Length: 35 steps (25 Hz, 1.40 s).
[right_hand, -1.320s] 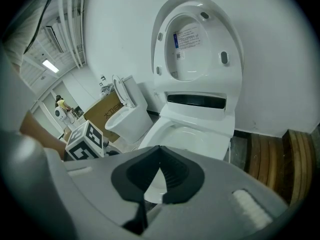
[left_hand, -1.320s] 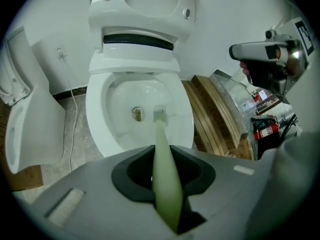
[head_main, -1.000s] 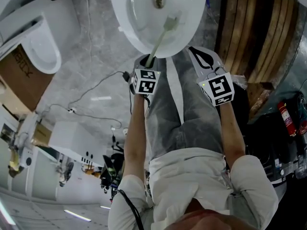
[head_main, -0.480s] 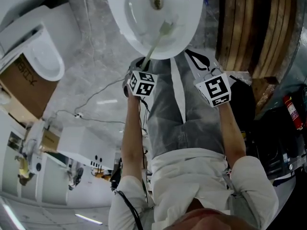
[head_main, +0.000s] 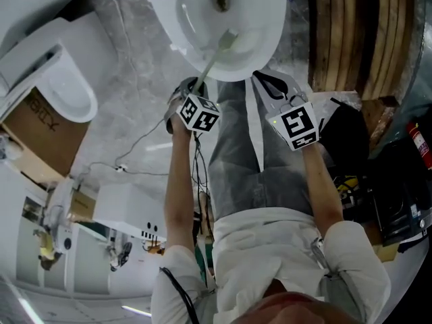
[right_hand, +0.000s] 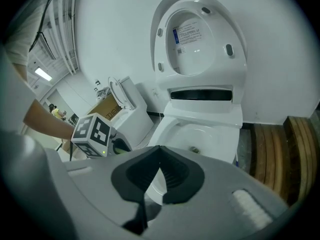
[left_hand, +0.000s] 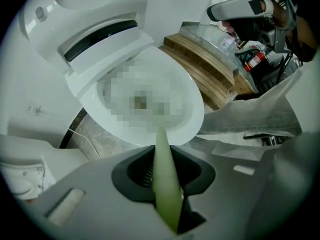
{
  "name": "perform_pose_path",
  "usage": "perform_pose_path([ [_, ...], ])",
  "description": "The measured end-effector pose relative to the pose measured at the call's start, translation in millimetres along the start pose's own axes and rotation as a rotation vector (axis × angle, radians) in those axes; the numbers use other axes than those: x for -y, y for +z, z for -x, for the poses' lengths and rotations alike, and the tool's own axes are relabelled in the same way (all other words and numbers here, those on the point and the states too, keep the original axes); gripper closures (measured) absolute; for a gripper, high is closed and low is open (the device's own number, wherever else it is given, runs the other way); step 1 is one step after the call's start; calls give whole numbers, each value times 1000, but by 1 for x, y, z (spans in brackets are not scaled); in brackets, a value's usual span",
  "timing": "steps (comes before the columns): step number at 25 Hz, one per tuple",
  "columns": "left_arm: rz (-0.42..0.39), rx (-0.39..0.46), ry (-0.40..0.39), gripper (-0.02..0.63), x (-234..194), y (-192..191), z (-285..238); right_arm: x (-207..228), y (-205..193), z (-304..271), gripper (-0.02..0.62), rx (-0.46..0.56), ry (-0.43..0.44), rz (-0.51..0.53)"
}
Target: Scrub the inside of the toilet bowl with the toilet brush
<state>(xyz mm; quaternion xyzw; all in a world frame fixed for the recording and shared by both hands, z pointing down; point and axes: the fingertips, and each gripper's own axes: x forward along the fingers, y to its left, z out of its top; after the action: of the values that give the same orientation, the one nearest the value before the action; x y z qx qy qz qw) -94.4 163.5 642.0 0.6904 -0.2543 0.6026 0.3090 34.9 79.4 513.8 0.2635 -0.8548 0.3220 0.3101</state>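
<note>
left hand-held gripper (left_hand: 167, 184) clamps toilet brush (head_main: 217, 52) handle end | head in toilet bowl (head_main: 273, 39), 6 o'clock wall | looks light, stiff, slick | right hand-held gripper (right_hand: 159, 171) closed, empty

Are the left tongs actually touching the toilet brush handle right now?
Touching. The left gripper view shows the left tongs shut on the pale green toilet brush handle, jaws against both its sides.

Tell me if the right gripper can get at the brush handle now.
Probably yes: the right gripper sits beside the left gripper at the toilet bowl's front rim, nothing between it and the brush handle. Its jaws are shut, so they must open first.
</note>
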Motion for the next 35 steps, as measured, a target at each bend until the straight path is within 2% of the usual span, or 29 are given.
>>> perform_pose_path([
  [6,-134,-39,44,500,-20,0,2,-3,4,-4,592,5,-18,-15],
  [13,-252,-66,74,500,-39,6,5,-5,5,-10,592,7,-33,-34],
  [24,-348,-99,112,500,-62,13,2,-18,6,-28,592,8,-8,-58],
  [35,-435,-122,139,501,-89,27,1,-6,12,-31,592,12,-29,-79],
])
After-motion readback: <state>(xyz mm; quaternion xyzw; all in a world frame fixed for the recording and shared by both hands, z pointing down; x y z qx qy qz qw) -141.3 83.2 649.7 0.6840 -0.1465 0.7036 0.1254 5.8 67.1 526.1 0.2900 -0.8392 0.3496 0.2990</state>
